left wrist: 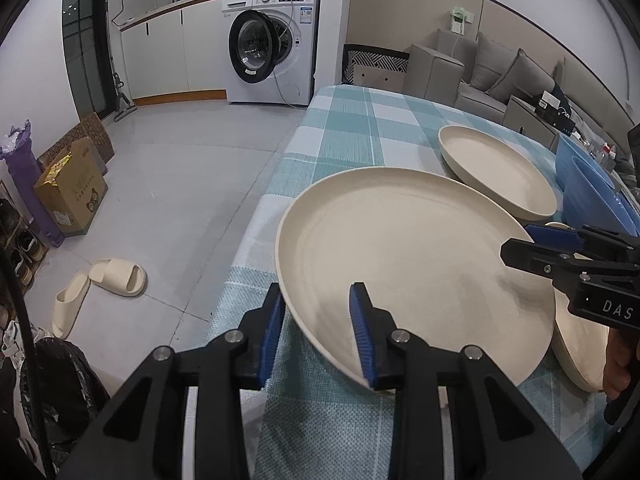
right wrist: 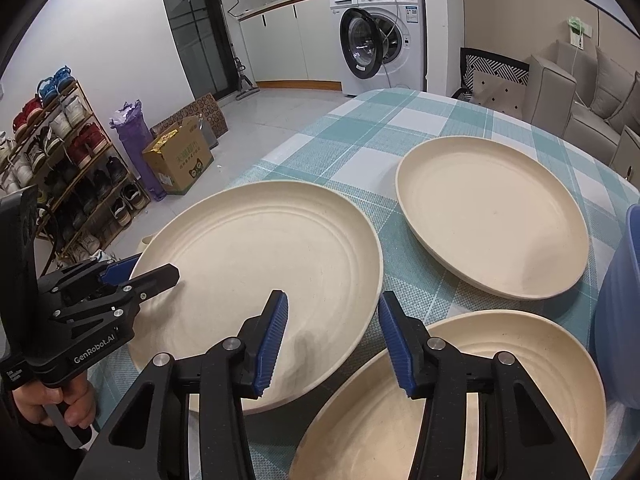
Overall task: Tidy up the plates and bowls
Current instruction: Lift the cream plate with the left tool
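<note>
A large cream plate (left wrist: 400,248) (right wrist: 256,264) sits near the front of the checked tablecloth (left wrist: 352,128), its near side lifted slightly. My left gripper (left wrist: 318,312) (right wrist: 152,274) is shut on its left rim, one pad inside and one outside. My right gripper (right wrist: 332,320) (left wrist: 520,244) is shut on the same plate's right rim. A second cream plate (left wrist: 496,172) (right wrist: 492,216) lies flat farther back. A third cream plate (right wrist: 452,392) (left wrist: 576,352) lies under my right gripper. Stacked blue bowls (left wrist: 592,196) (right wrist: 616,312) stand at the right.
The table's left edge drops to a tiled floor with slippers (left wrist: 100,284), a cardboard box (left wrist: 72,192) and a shoe rack (right wrist: 60,168). A washing machine (left wrist: 272,44) stands at the back and a grey sofa (left wrist: 500,76) behind the table.
</note>
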Demonstrator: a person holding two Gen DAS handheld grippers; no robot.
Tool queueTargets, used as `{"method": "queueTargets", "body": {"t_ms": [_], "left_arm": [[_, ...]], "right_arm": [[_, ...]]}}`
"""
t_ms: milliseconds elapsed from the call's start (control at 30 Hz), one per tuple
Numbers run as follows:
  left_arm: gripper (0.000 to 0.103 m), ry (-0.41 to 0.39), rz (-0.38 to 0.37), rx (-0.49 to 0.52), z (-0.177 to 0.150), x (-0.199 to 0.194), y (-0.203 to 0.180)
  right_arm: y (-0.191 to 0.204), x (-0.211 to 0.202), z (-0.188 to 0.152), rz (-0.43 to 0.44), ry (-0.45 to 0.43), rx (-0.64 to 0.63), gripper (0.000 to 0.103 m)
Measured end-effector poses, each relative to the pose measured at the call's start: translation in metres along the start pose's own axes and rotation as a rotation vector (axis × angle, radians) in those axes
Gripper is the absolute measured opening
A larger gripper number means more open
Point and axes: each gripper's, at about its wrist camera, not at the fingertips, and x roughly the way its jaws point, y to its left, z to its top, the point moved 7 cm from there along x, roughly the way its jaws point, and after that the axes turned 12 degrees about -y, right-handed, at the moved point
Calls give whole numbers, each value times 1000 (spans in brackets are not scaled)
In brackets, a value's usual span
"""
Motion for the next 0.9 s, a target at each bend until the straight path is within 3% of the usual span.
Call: {"method": "queueTargets", "body": {"t_ms": [900], "left_arm": [[32,-89,-34,27,25,-34,-22]], "right_arm": [[0,-73,20,-5,-135,21,49]]}}
